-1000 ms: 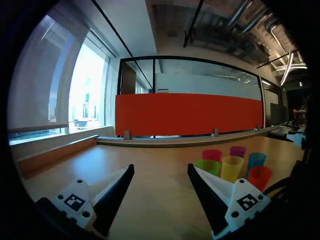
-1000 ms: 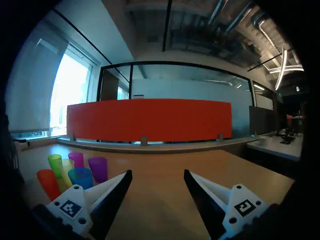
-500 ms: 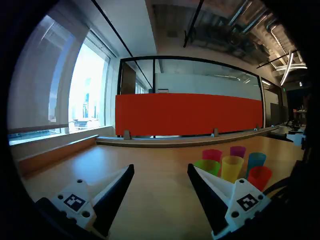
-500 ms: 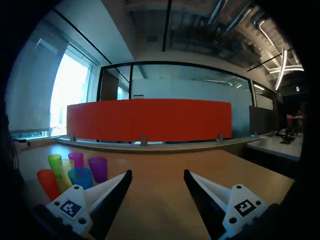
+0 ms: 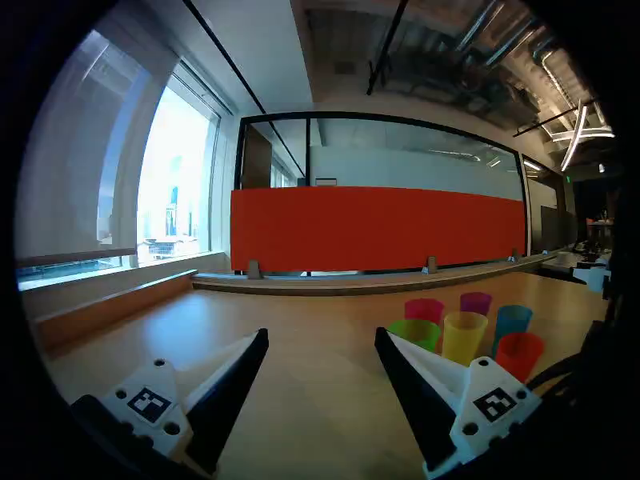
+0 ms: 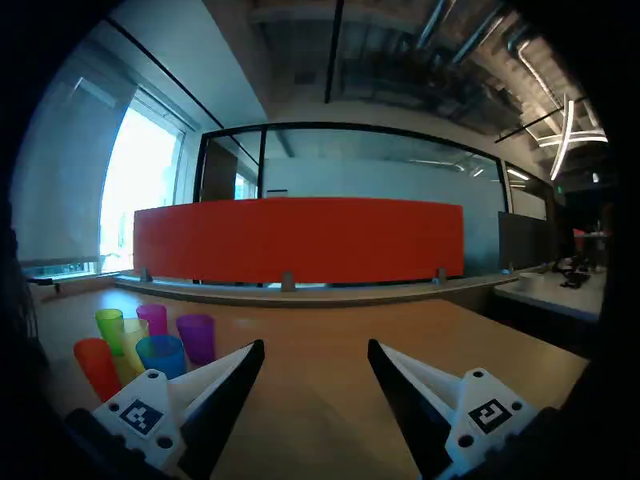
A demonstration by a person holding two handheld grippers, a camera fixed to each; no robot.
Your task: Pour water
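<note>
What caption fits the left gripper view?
Open left tool faces a wooden table with six coloured cups clustered to its right.

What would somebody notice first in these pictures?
The big orange-red screen across the back of the wooden table jumps out first. Next come the bright plastic cups, bunched on the table beside the open left claw. A sunny window glows at the left of the left gripper view.
</note>
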